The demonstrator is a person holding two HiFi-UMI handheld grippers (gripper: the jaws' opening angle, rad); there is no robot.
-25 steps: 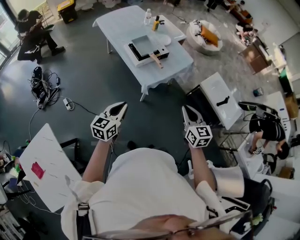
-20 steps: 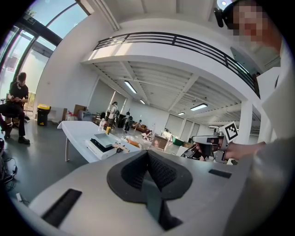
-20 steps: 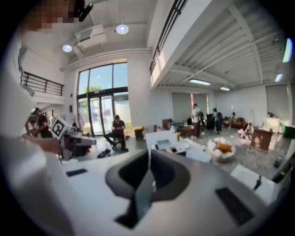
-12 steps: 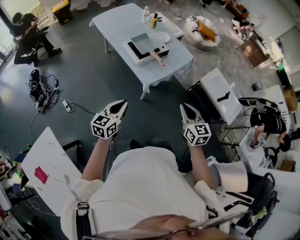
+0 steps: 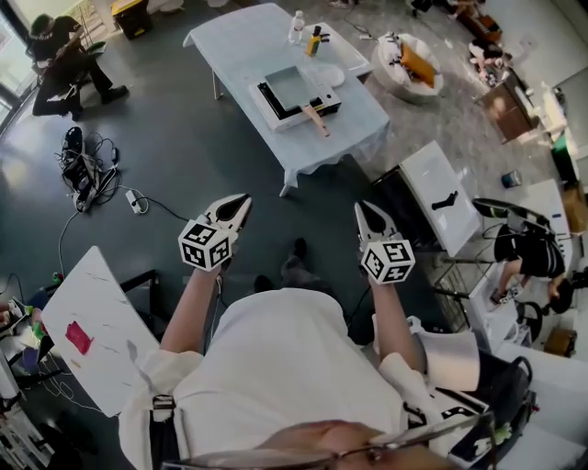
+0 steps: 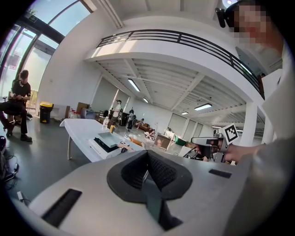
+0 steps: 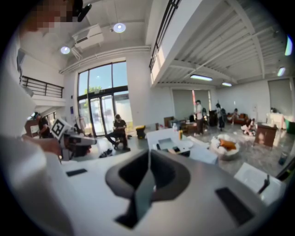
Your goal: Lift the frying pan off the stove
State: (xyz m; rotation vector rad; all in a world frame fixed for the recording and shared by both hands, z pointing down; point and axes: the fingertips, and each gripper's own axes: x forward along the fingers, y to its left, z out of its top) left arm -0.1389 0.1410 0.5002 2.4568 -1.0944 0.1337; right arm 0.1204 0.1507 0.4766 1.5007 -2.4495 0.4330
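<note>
A square grey frying pan (image 5: 291, 84) with a wooden handle sits on a white and black portable stove (image 5: 273, 104) on a white-clothed table (image 5: 360, 117), far ahead across the dark floor. My left gripper (image 5: 241, 204) and right gripper (image 5: 364, 211) are held before my chest, far short of the table, both shut with nothing in them. In the left gripper view the shut left gripper (image 6: 147, 159) points toward the pan (image 6: 109, 137). In the right gripper view the right gripper (image 7: 148, 159) is shut too, and the pan (image 7: 166, 143) shows small beyond it.
Two bottles (image 5: 297, 26) and a white plate (image 5: 329, 77) share the table. Cables (image 5: 83, 170) lie on the floor at left, near a seated person (image 5: 60, 55). A white board (image 5: 92, 321) stands at lower left, a white table (image 5: 439, 195) at right.
Both grippers stay shut and in about the same place before my body. The table has shifted slightly in the head view, and a foot now shows on the floor between the grippers.
</note>
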